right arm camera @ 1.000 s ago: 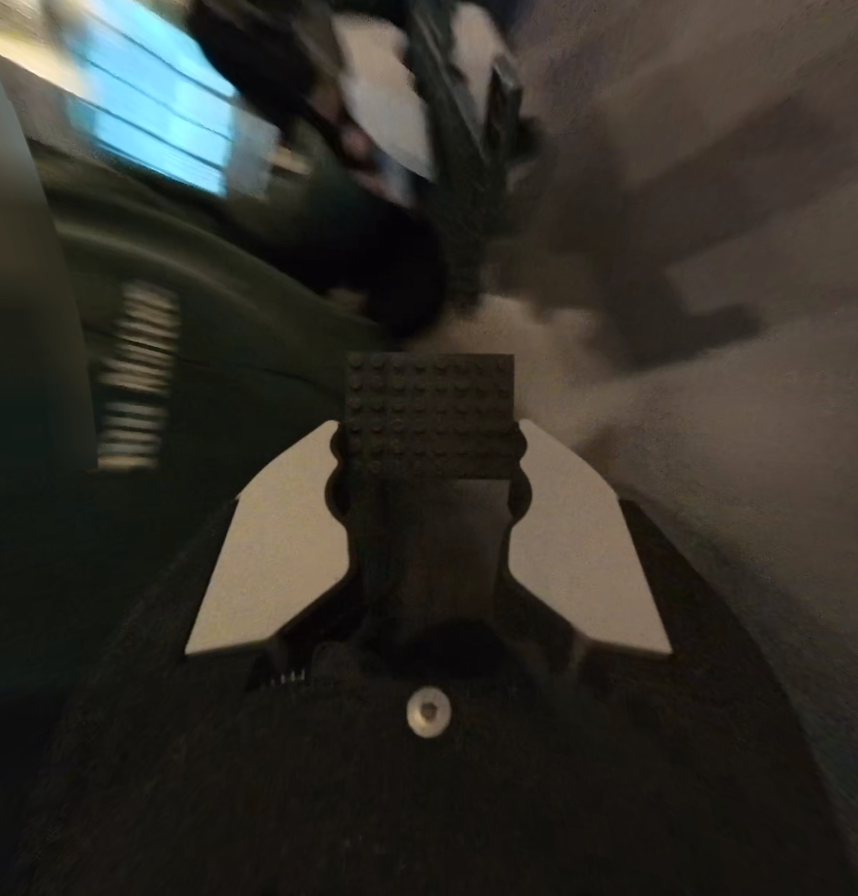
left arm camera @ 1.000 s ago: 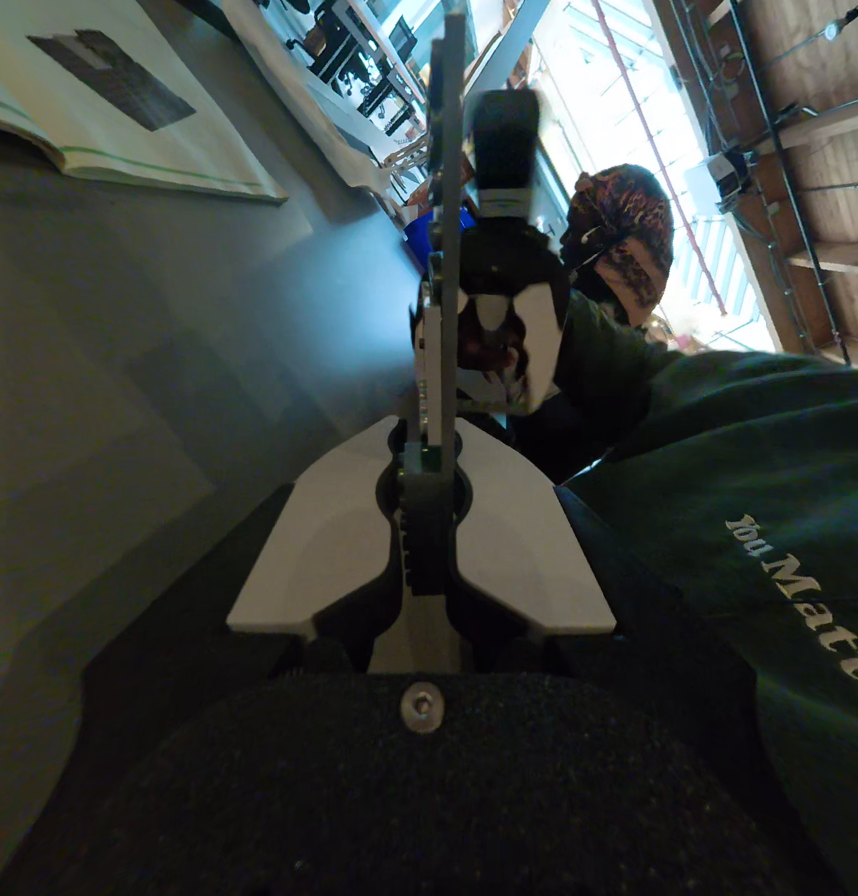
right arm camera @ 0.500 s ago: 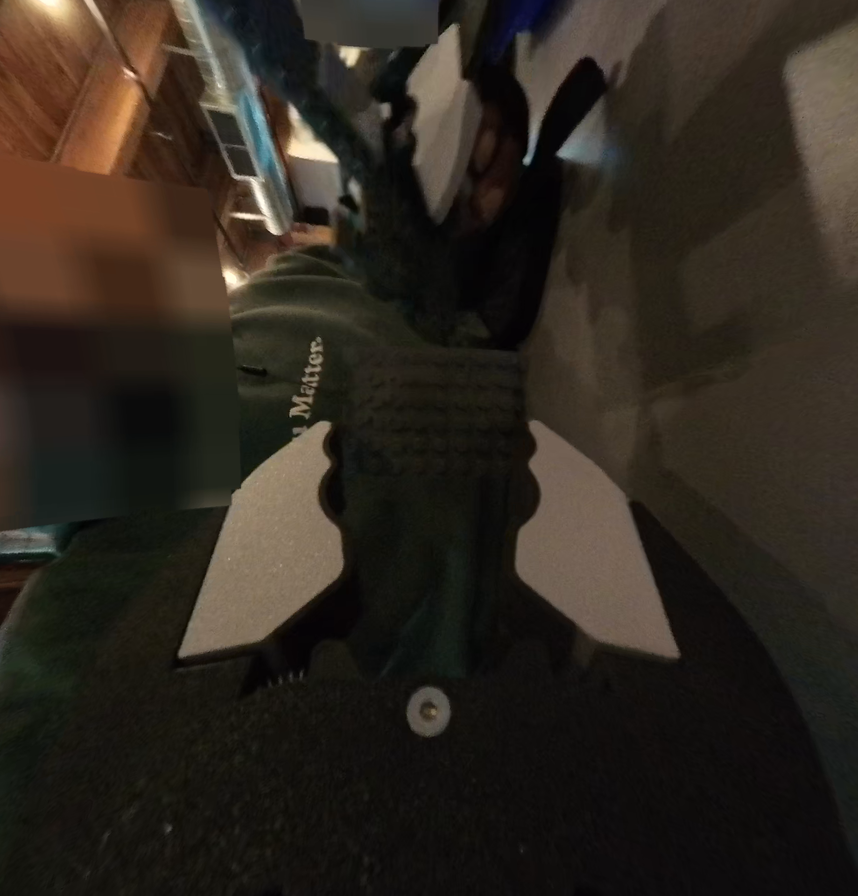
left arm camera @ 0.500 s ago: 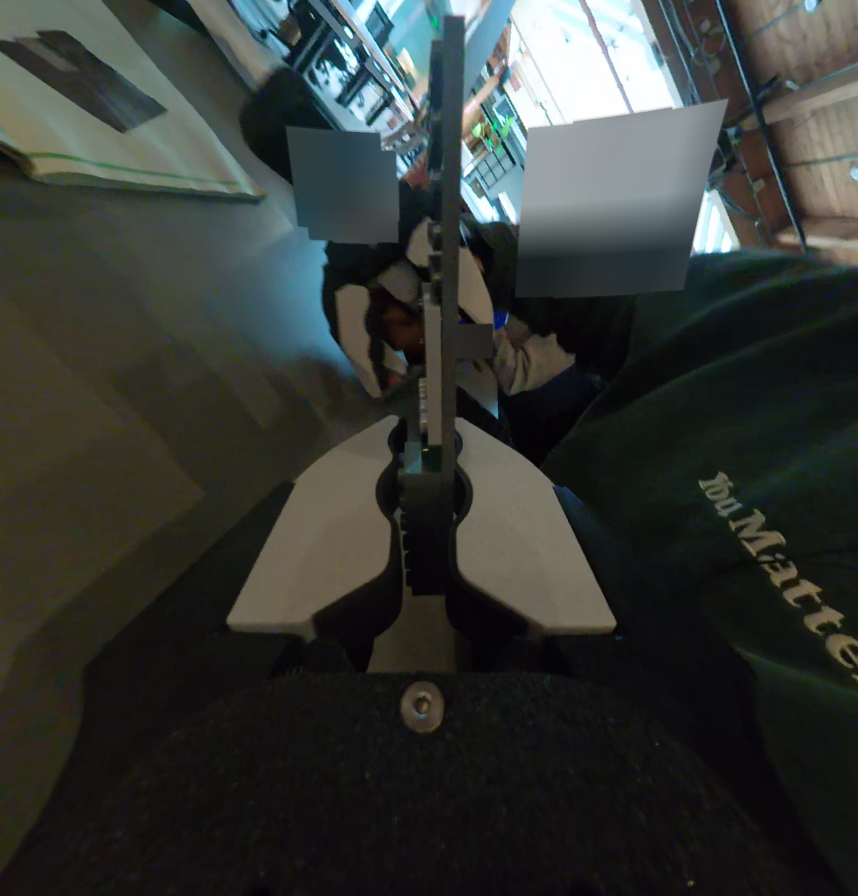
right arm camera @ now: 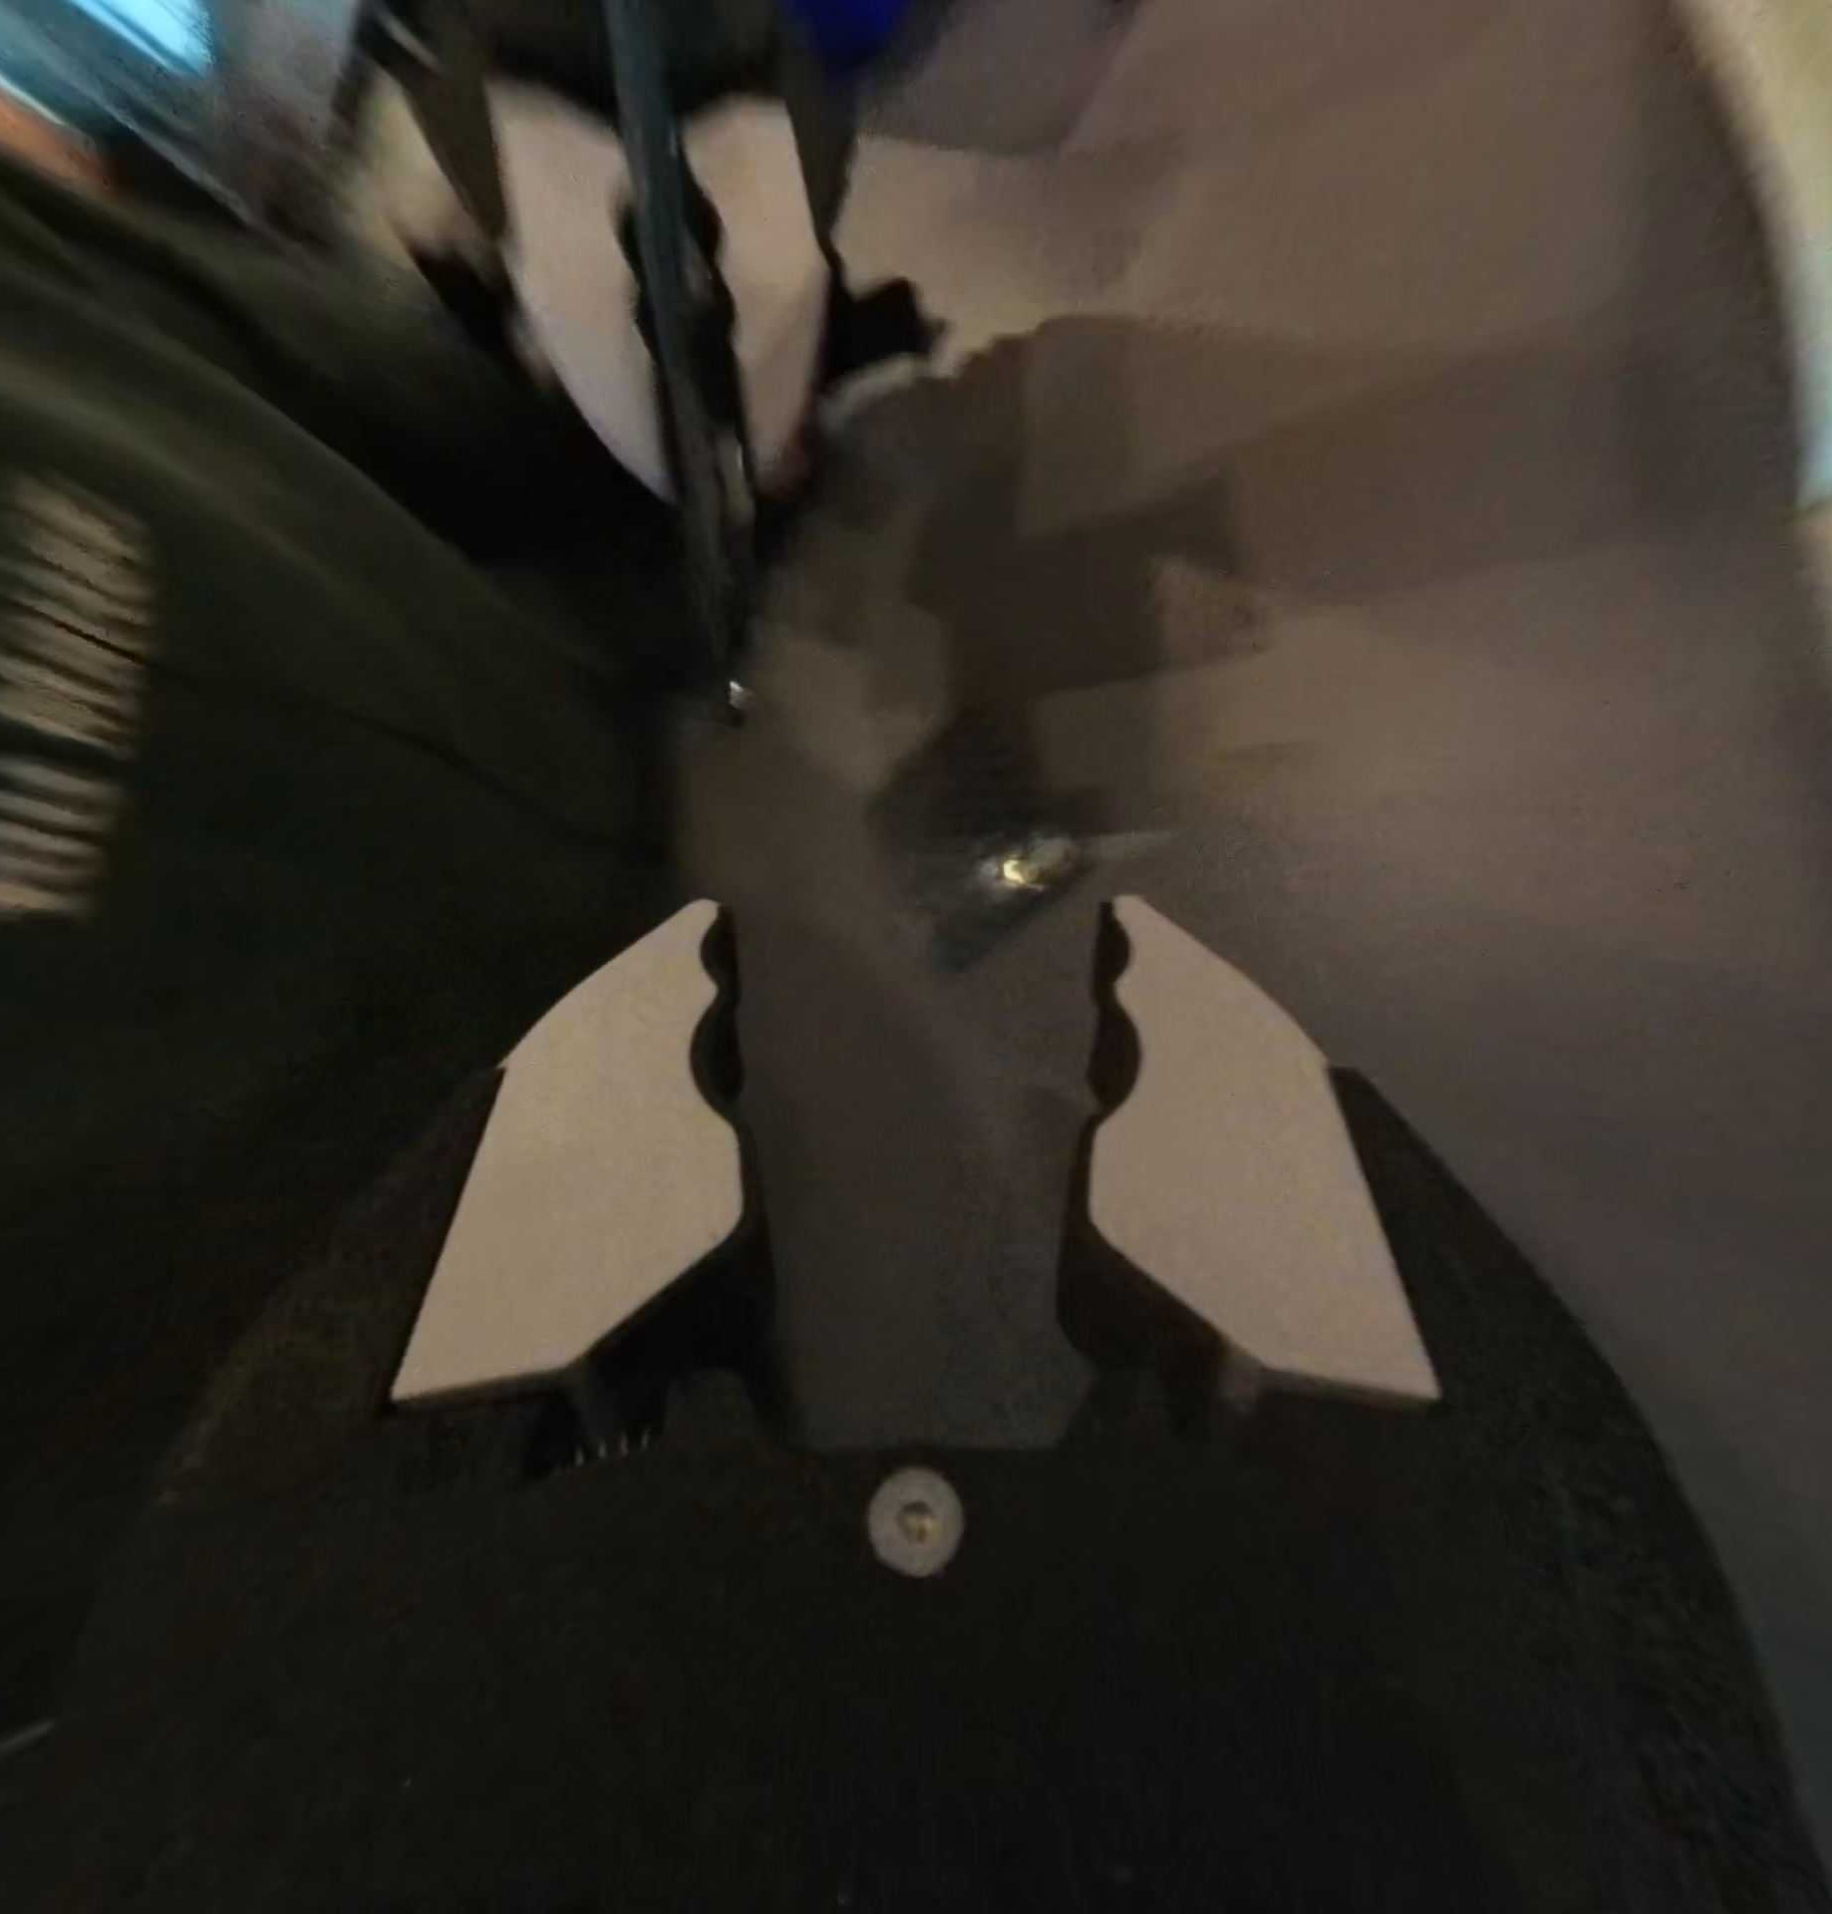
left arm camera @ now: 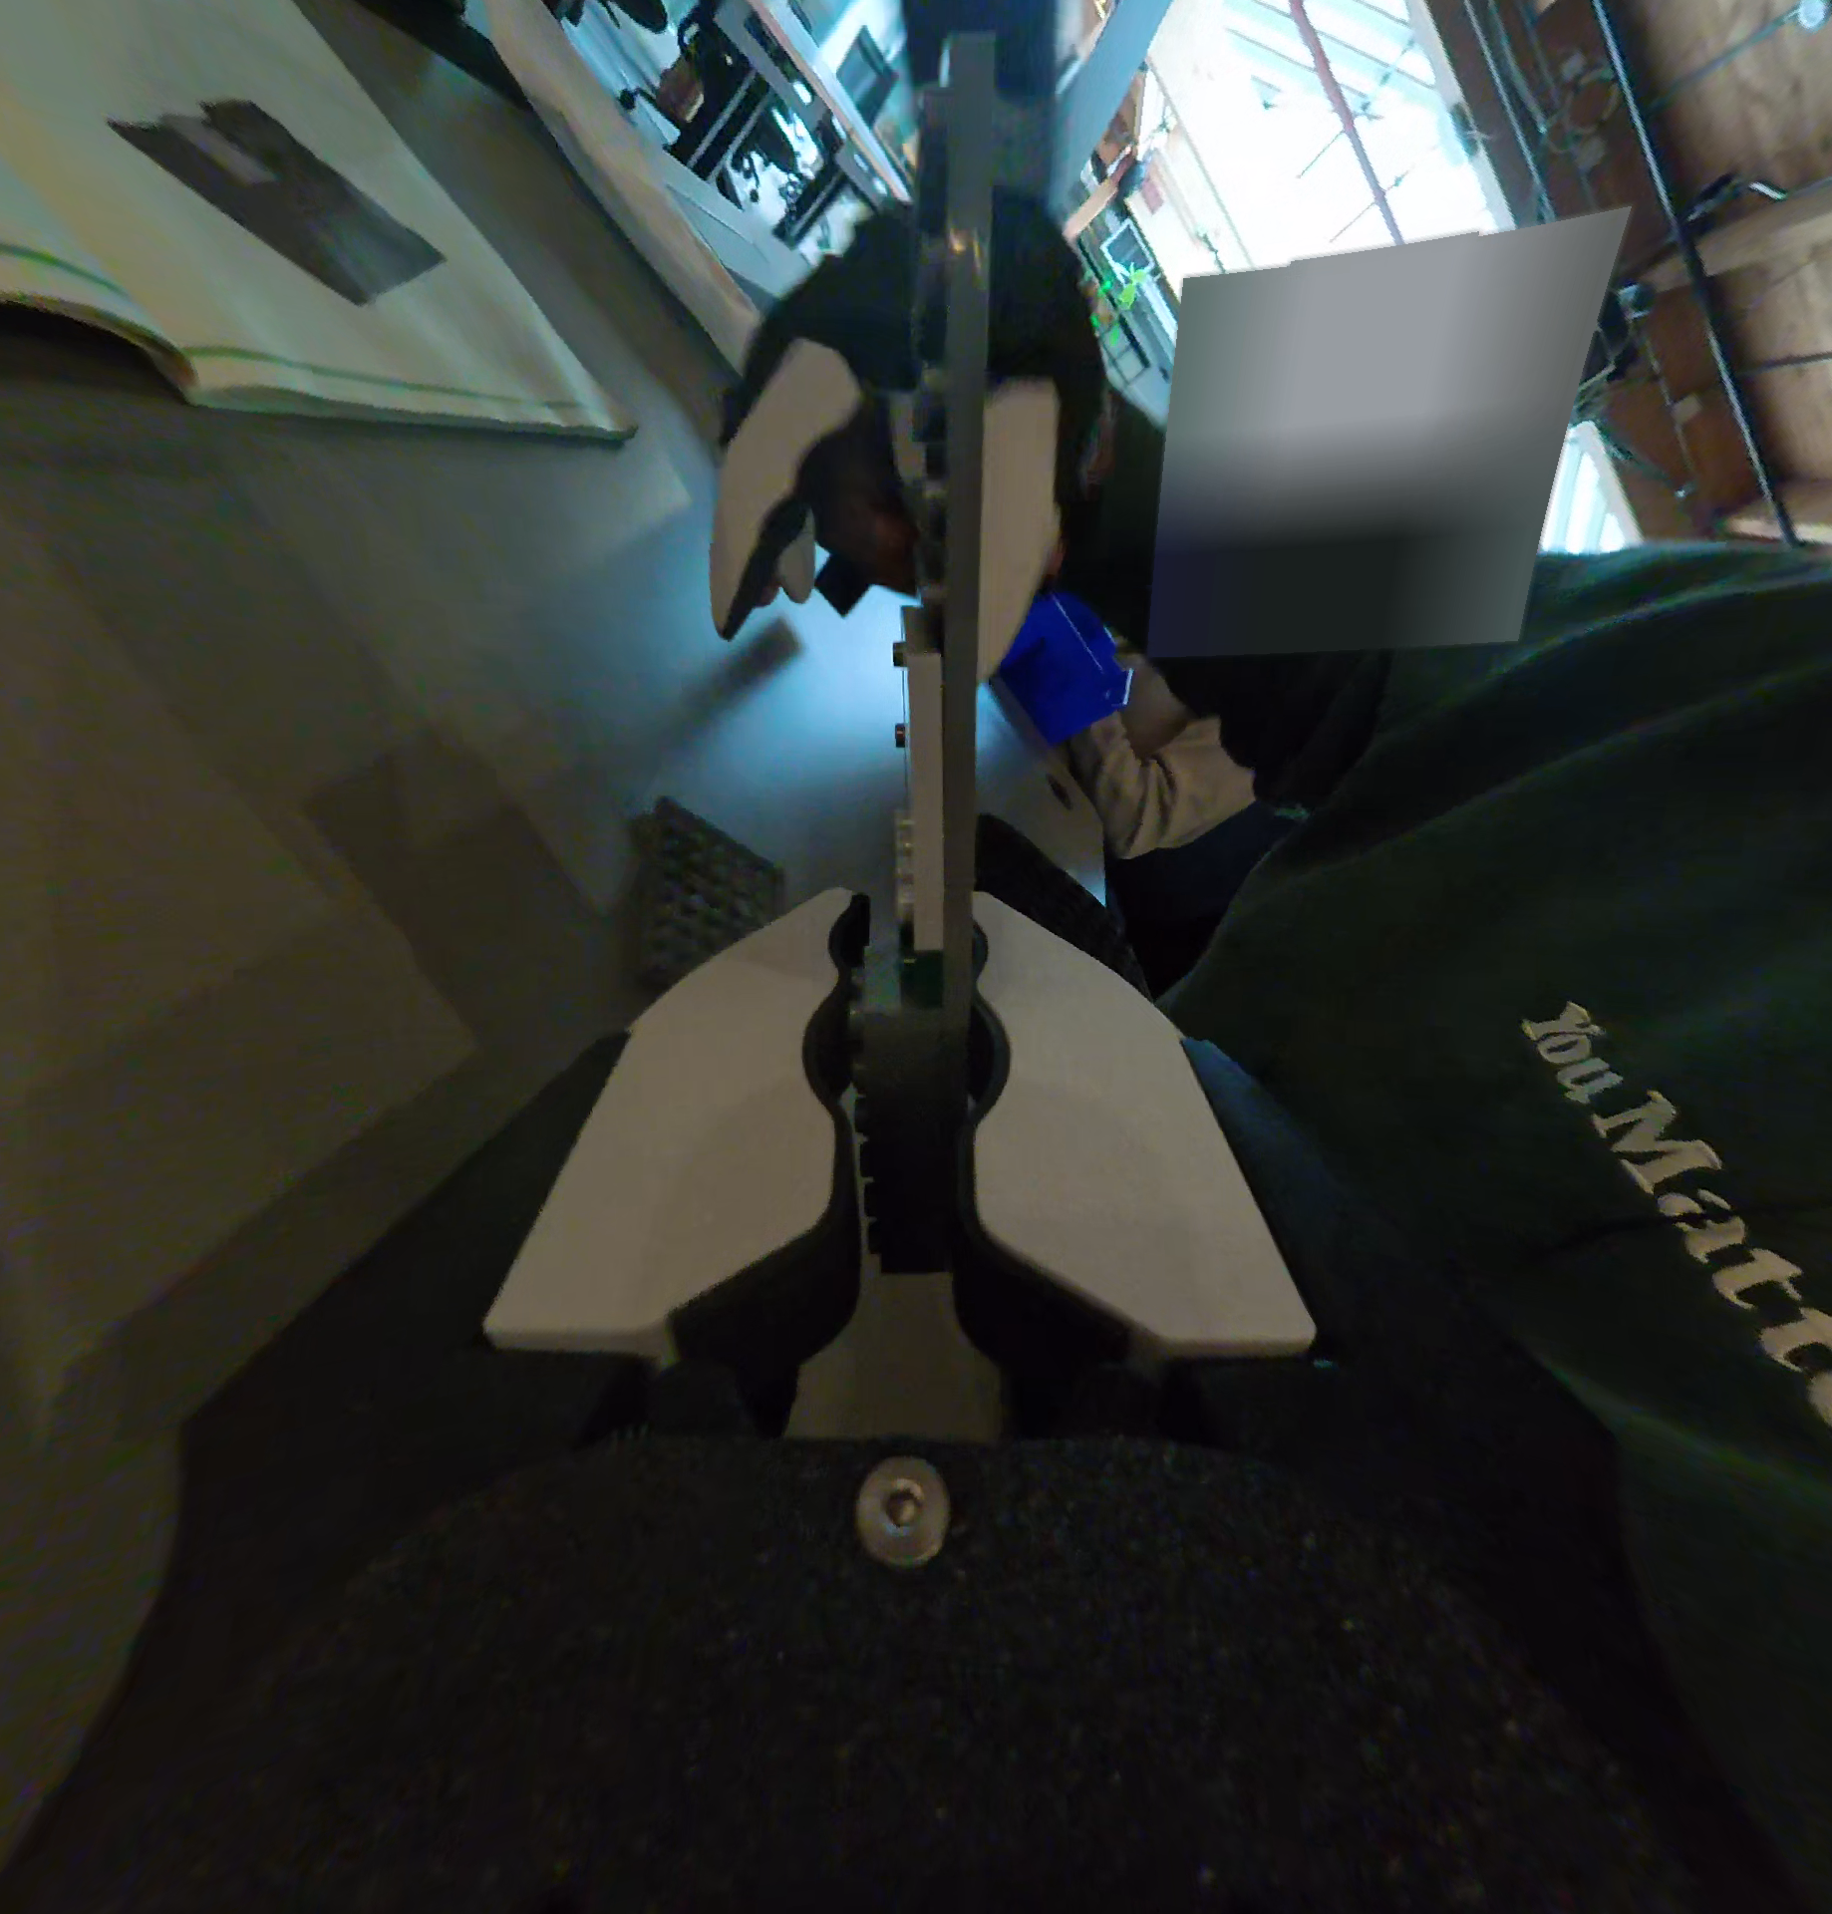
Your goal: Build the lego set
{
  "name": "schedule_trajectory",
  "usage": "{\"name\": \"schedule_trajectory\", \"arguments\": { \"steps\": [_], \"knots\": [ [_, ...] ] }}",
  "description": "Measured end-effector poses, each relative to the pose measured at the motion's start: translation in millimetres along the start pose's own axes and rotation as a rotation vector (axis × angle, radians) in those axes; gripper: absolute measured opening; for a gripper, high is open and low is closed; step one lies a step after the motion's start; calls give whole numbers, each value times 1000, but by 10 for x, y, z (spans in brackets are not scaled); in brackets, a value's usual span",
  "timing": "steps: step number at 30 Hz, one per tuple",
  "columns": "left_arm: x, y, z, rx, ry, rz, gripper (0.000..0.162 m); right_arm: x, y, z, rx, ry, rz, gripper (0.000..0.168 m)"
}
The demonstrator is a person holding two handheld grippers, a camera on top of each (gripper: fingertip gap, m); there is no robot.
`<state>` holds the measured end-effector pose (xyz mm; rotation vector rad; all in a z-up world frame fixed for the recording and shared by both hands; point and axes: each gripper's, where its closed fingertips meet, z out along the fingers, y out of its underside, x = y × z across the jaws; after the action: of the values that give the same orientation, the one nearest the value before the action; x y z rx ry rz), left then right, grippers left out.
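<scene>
My left gripper (left arm camera: 917, 932) is shut on a thin grey lego plate assembly (left arm camera: 958, 414), held edge-on and pointing away from me. My right gripper (right arm camera: 907, 911) is open and empty, with bare table between its fingers. In the left wrist view the right gripper (left arm camera: 870, 621) faces me with its fingers spread either side of the far part of the grey plate; I cannot tell if they touch it. A dark studded plate (left arm camera: 700, 891) lies on the table just left of my left fingertips. The right wrist view is blurred. It shows the left gripper (right arm camera: 674, 342) and a dark blurred piece (right arm camera: 995, 860).
An open instruction booklet (left arm camera: 270, 259) lies on the grey table (left arm camera: 218, 777) at the upper left. A blue bin (left arm camera: 1067, 663) sits beyond the plate. A person in a dark green sweatshirt (left arm camera: 1564, 984) fills the right side.
My right gripper has opened and no longer holds the dark studded plate. A dark studded plate now lies on the table by my left fingers. The left gripper keeps its hold.
</scene>
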<state>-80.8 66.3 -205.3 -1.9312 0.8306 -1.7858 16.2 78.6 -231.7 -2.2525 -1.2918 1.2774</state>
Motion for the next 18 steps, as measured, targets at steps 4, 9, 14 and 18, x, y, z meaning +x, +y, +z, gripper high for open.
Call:
{"name": "schedule_trajectory", "arguments": {
  "steps": [4,9,14,18],
  "knots": [
    [-11,-49,-48,23,-12,9,14,62,114,217,-80,313,-478,65],
    [-17,-104,-122,48,-49,41,14,-20,168,530,-118,322,-786,62],
    [29,-123,-199,81,-83,70,14,67,205,568,-203,168,-773,50],
    [44,-121,-269,119,-102,71,14,85,206,538,-231,95,-737,46]
  ]
}}
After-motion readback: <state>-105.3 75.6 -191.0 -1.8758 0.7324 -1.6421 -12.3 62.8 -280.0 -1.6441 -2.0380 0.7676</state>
